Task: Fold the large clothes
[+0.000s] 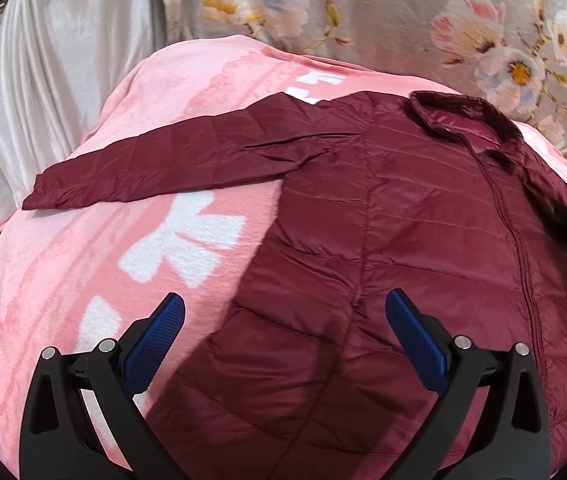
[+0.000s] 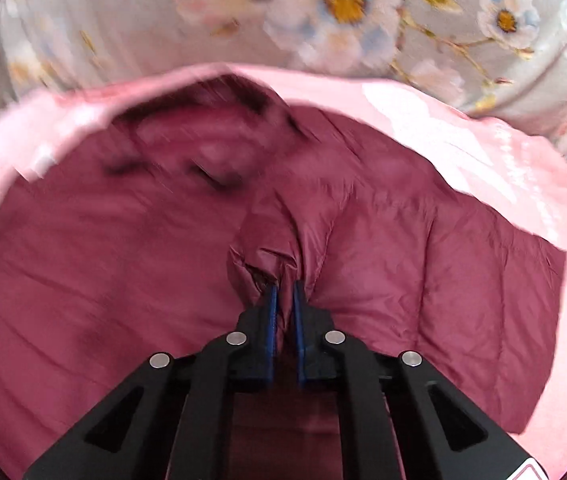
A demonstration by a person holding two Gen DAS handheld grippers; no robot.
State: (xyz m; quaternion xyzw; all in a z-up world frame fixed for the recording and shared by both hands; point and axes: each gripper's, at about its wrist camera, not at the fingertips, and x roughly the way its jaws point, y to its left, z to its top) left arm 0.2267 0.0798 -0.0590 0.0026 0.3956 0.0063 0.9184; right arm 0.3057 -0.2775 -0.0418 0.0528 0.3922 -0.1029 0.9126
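While the jacket [image 1: 423,232] lies on a pink blanket [image 1: 83,260] beside floral bedding [image 1: 403,20], right gripper [image 2: 285,290] pinches its fabric; left gripper [image 1: 283,308] spread wide.

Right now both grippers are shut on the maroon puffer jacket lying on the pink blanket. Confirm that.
Not quite. Only the right gripper is shut on the maroon puffer jacket; the left wrist view shows the left gripper open above it, holding nothing. The jacket does lie on the pink blanket.

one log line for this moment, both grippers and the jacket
left gripper: open, over maroon quilted jacket | right gripper: shut on jacket fabric | left sleeve: spread on pink blanket
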